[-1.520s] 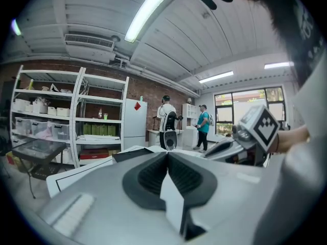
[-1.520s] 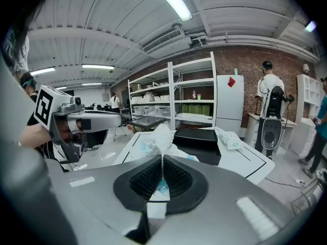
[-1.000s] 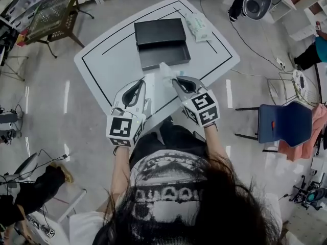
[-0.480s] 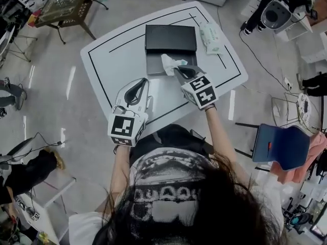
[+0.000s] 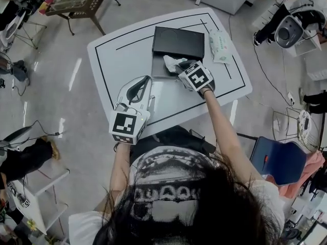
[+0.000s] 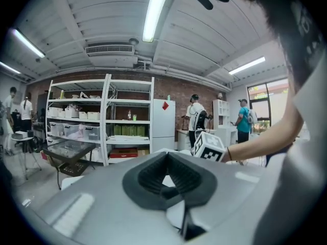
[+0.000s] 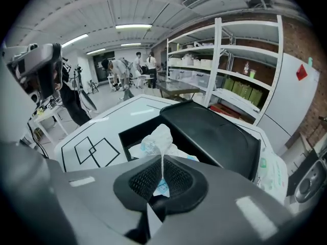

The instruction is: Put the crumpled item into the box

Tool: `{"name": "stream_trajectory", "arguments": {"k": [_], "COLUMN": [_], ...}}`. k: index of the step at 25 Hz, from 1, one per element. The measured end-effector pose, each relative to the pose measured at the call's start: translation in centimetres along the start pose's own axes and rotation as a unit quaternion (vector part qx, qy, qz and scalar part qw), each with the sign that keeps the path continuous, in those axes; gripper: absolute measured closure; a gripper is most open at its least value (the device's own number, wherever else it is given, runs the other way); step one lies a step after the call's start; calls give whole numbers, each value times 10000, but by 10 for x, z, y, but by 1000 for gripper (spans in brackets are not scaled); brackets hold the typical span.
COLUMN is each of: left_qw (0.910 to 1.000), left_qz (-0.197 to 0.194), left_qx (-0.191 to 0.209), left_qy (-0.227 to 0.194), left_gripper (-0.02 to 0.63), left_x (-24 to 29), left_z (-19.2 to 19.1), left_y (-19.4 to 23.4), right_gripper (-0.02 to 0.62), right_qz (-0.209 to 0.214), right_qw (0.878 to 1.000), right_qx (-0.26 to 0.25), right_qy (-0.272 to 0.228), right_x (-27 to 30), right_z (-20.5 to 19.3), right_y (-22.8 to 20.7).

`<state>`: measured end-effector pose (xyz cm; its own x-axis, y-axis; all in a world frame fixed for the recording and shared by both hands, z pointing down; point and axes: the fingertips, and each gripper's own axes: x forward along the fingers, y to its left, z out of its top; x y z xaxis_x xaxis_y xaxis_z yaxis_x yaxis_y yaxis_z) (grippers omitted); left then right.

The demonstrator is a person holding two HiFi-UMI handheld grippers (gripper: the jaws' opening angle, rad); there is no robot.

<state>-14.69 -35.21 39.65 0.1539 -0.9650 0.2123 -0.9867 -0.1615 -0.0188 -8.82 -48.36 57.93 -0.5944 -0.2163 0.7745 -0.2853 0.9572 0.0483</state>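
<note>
Right arm outstretched, right gripper (image 5: 178, 67) fingers (image 7: 144, 179) pinching crumpled item (image 7: 156, 138) over box (image 5: 159, 71); left gripper (image 5: 140, 85) fingers (image 6: 149, 178) together, empty.

Right arm: stretched well forward, elbow nearly straight.
Right gripper (image 5: 180, 68): far out ahead of me, marker cube facing up, jaws pinched on the crumpled item (image 7: 156, 137).
Left arm: bent, kept close to my body.
Left gripper (image 5: 144, 81): held near me, pointing forward, jaws closed against each other.

Matt black box (image 5: 179, 42), crinkly plastic crumpled item (image 5: 171, 63), glossy white table (image 5: 127, 60).
</note>
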Motion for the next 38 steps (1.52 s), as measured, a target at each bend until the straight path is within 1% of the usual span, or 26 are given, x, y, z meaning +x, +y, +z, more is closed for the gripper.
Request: {"name": "stream_trajectory", "arguments": {"k": [6,9,11,17,22,25,31,38], "left_qw": [9999,9997,9996,9992,9990,9989,9986,9992], "left_qz": [145,230,274,378,419,435,496,364], "left_qx": [6,-30,-43,-100,-125,-127,-152,-139], "left_qy": [17,31,40,41,57,66,98,133], "left_gripper": [606,606,606,606,606,606,606,606], "left_x": [2,2,2,3,1,-1,-13,-23], "left_z": [-1,-3,-3,-4,-9,-10,-11,-14], "left_y": [3,3,3,3,3,4,9,7], "right_gripper": [583,583,583,580,558,523,520,499], "right_qz": [179,133,137,199,258,196,214,210], "right_qw": [9992,9983,9979,9982,9981,9988,9996,9963], "right_qx": [-6,-174,-178,-90,-21,24,194,342], "right_qy": [356,545,614,566,556,449,38,-754], "right_x": [31,40,45,53,57,49,26,-24], "right_z": [-7,-13,-15,-13,-10,-5,9,37], "right_y": [-4,-8,-10,-15,-14,-18,-12,13]}}
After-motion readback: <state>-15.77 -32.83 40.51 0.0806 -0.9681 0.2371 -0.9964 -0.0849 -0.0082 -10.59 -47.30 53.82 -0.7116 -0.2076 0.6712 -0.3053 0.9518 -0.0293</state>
